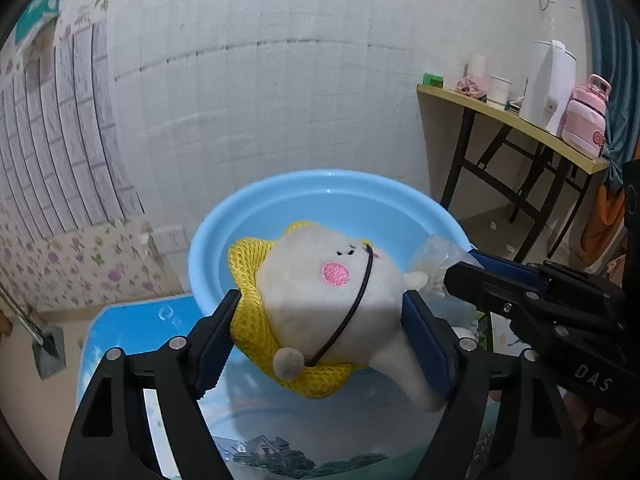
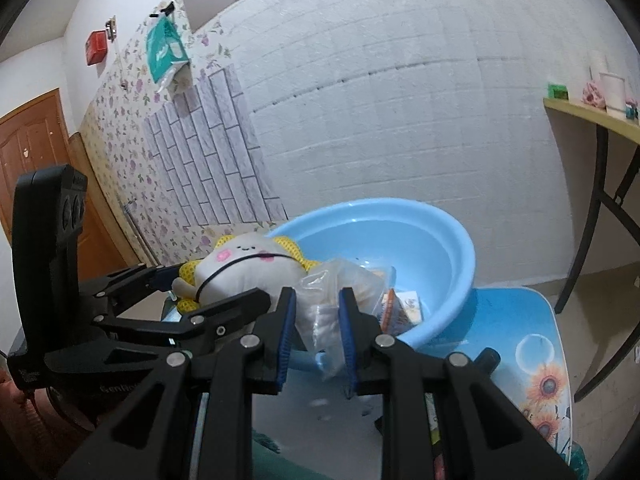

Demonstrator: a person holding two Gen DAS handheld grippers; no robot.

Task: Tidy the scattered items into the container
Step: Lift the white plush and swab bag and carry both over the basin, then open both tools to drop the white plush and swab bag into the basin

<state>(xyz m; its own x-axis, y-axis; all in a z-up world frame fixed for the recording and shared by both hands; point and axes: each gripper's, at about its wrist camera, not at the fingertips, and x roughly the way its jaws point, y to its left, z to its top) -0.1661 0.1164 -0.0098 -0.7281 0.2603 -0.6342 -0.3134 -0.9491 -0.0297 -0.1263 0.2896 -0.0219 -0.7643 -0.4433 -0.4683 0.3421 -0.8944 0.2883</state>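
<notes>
We carry both loads over the blue basin (image 1: 208, 236). The left gripper (image 1: 320, 320) stands wide around the plush toy (image 1: 328, 288), whether its pads press we cannot tell; the right gripper (image 2: 318, 320) pinches a clear bag (image 2: 326, 312). We clear the rim first, then release low inside.

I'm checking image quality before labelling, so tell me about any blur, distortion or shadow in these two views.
Left wrist: sharp on the plush toy, which is shaded on its lower half; fisheye bends the wall lines and darkens the corners. Right wrist: the plastic bag and basin are clear, the same barrel distortion shows, and the near tabletop looks soft.
</notes>
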